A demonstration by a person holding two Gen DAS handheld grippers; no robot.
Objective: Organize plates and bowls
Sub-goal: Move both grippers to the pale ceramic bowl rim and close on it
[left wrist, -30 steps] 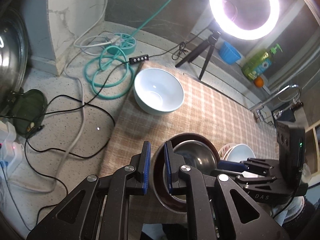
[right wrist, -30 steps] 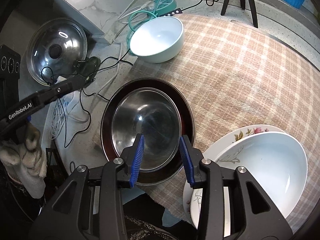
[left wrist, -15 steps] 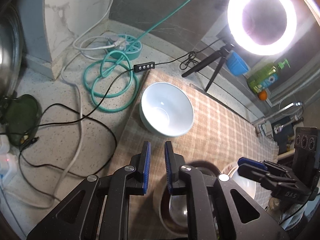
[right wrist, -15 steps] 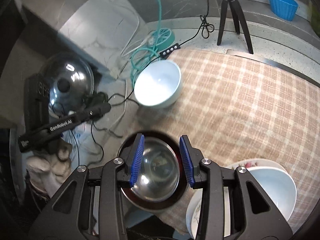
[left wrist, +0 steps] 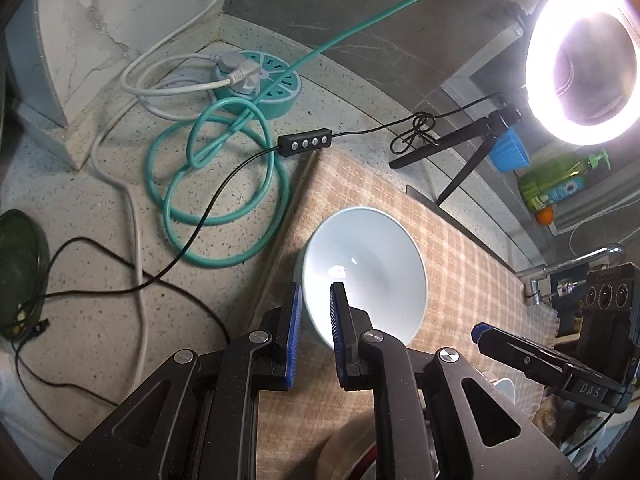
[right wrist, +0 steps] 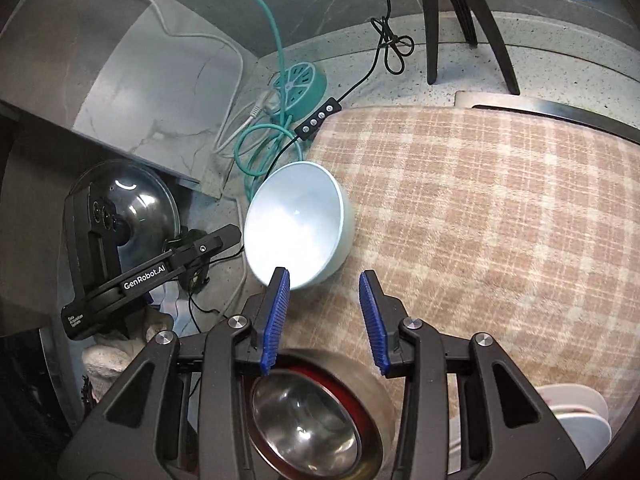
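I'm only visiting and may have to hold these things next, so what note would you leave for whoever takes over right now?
Left hand-held gripper: narrowly open, empty, its fingers either side of the near rim of the pale blue ceramic bowl.
Right hand-held gripper: open, empty, just short of that bowl.
Shiny steel bowl sits nested in the dark red bowl at the near edge of the checked cloth; a white dish lies to their right.
Done: steel bowl nested.
Left: grip the pale blue bowl and stack it.
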